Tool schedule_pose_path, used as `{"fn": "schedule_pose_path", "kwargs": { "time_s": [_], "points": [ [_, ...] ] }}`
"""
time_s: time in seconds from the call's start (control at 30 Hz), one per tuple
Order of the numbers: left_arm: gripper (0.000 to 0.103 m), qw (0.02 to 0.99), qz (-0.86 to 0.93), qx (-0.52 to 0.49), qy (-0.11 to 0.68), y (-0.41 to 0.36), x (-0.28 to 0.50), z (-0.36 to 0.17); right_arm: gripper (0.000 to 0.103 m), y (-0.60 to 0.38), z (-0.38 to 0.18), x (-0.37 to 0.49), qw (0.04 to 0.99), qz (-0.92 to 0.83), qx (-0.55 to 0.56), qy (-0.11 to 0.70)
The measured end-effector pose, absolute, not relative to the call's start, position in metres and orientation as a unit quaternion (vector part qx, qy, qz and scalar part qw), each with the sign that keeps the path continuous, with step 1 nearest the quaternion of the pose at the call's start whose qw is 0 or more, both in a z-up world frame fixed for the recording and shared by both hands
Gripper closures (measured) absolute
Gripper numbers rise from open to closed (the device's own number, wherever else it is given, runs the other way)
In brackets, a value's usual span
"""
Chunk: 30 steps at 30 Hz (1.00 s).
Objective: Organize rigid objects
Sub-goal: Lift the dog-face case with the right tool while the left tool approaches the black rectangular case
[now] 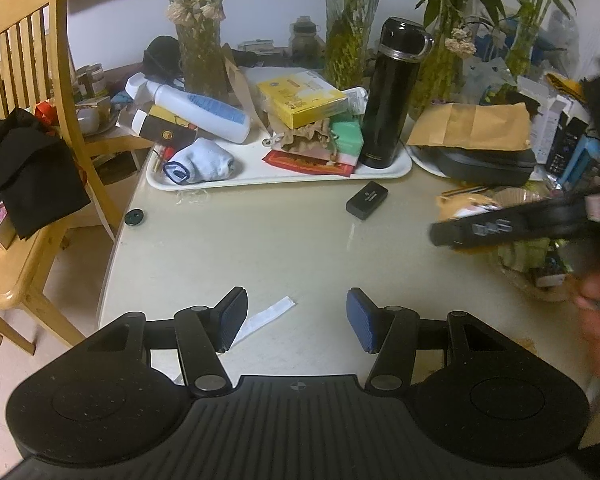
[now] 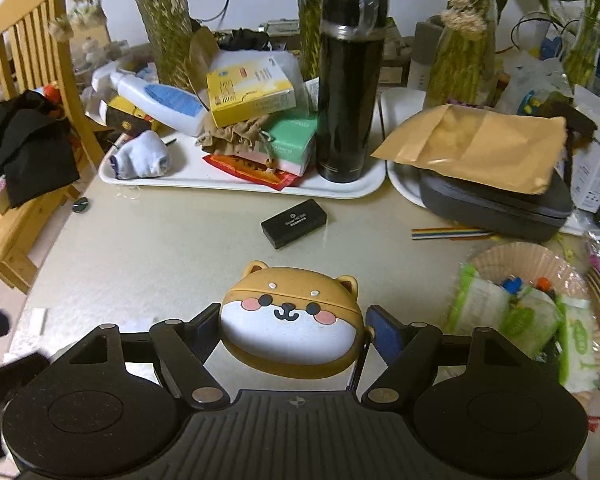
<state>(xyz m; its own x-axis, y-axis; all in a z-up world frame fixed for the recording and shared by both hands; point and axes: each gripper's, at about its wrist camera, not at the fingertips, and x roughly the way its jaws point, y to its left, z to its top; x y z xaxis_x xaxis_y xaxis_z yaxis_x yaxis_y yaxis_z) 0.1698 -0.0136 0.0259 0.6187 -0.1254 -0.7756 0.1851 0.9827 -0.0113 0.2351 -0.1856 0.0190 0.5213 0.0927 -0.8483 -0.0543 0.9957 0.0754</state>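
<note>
Cluttered table point(image 2: 148, 240), white tray point(image 2: 236, 184) at back, dog-face case in your right gripper.
Your right gripper point(image 2: 292, 328) pinches the dog-face case point(image 2: 290, 320) above the tabletop; your left gripper point(image 1: 296, 316) is spread, empty, over bare table near a black box point(image 1: 367, 200).

A rounded tan-and-white rubbery case shaped like a dog's face point(image 2: 291, 320), with small ears, pink cheeks and a black smile, sits face up, clamped at its sides between two gripper pads above the pale tabletop. Beyond it a small black rectangular plastic box with white print point(image 2: 294, 223) lies flat and askew on the table, just in front of a white tray's rim point(image 2: 236, 188).
</note>
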Motion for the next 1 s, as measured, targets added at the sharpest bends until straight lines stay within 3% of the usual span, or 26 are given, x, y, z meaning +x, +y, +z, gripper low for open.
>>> {"fn": "schedule_pose_path", "kwargs": {
  "time_s": [0.4,1.0],
  "points": [
    [0.049,0.902,-0.109,0.042,0.417,-0.033,0.172,0.022,0.024,-0.229,0.043,0.170,0.871,0.055,0.052,0.486],
    [0.049,0.919,-0.135,0.069,0.365,-0.053,0.189,0.034,0.024,-0.242,0.053,0.157,0.878,0.059,0.061,0.472]
  ]
}}
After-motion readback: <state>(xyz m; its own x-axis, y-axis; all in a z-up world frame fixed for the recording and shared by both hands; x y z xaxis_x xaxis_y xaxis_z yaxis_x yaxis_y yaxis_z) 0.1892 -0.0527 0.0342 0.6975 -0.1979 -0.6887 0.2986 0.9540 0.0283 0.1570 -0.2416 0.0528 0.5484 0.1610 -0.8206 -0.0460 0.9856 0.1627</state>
